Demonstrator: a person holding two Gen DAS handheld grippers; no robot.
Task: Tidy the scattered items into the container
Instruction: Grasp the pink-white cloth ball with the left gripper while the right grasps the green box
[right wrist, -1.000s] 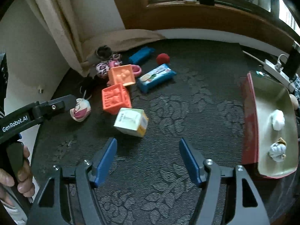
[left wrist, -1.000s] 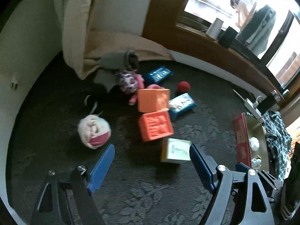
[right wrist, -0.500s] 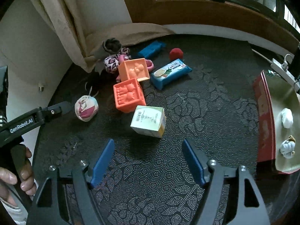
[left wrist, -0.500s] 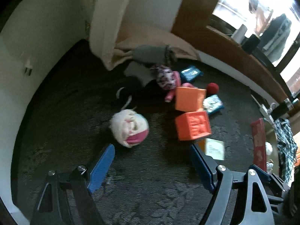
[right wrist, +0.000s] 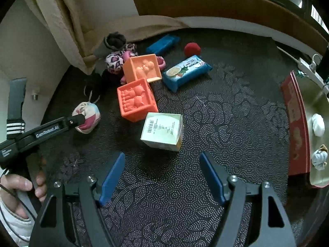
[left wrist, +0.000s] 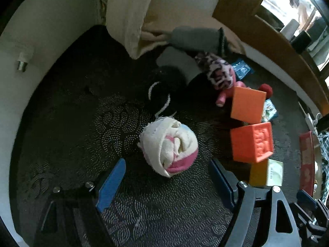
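Pink-and-cream rolled sock lies on the dark carpet between the spread left tongs; right tongs, also spread, face the pale carton.

"GenRobot.AI" stands in white letters along the black arm of the left hand-held gripper in the right wrist view. The pale carton carries a barcode and small print too fine to read. The blue packet bears illegible white characters.
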